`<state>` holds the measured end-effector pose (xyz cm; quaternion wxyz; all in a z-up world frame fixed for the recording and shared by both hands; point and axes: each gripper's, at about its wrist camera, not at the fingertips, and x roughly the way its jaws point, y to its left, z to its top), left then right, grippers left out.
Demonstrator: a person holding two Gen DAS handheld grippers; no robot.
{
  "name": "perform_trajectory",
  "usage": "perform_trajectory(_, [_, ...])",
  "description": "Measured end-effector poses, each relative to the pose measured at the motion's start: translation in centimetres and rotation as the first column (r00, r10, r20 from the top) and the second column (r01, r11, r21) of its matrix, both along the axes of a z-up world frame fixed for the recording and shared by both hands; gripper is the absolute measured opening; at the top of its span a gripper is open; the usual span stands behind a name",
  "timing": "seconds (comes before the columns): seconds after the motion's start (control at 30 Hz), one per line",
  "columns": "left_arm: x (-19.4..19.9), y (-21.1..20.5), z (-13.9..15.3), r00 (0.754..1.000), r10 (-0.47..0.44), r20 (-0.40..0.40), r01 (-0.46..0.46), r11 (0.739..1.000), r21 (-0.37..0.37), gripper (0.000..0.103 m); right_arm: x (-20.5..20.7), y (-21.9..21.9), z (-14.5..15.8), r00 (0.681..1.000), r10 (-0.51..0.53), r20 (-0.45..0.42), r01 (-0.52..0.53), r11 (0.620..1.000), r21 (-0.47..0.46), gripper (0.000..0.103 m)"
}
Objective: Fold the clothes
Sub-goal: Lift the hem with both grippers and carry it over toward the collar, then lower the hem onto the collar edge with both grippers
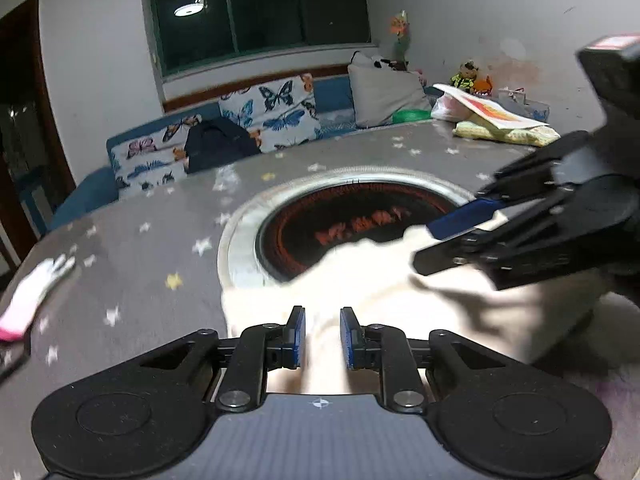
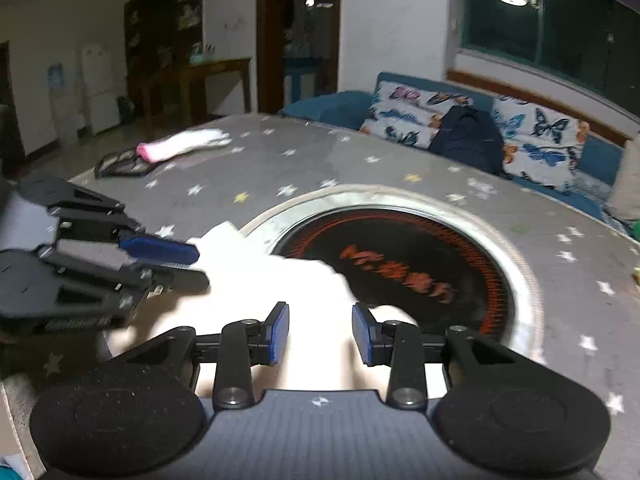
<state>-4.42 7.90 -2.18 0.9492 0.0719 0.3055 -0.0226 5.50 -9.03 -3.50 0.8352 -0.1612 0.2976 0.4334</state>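
Both grippers, left gripper (image 1: 322, 338) and right gripper (image 2: 320, 334), stand with jaws apart over the white garment (image 1: 360, 276), which lies just ahead beside the round heater (image 2: 404, 264).

Bare starred tablecloth (image 1: 132, 264) left of cream garment (image 1: 360, 280), round heater recess (image 1: 352, 224) beyond, glove (image 1: 34, 296) far left
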Motion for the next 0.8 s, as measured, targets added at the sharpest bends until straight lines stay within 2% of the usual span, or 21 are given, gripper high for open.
perform_trajectory(0.17, [-0.9,0.7,-0.5,1.0,0.016,-0.007,-0.016,0.999,-0.04,0.022,0.5,1.9,-1.8,0.999,-0.032,-0.039,0.03,0.998,-0.061,0.033])
perform_trajectory(0.37, [-1.6,0.2,0.3,1.0,0.011,0.027,-0.009,0.998,-0.06,0.023,0.4,2.8,-0.7,0.998,-0.007,-0.06,0.007,1.0,-0.012,0.033])
perform_trajectory(0.53, [-0.6,1.8,0.3,0.994,0.107,0.012,-0.106,0.99,-0.092,0.024,0.4,4.9,-2.0,0.998,0.006,-0.057,-0.008,0.999,-0.052,0.034])
perform_trajectory(0.8, [1.7,4.0,-0.5,0.988,0.154,-0.032,-0.156,0.983,-0.1,0.023,-1.5,2.2,-0.6,0.999,-0.001,-0.032,0.001,1.0,0.022,0.036])
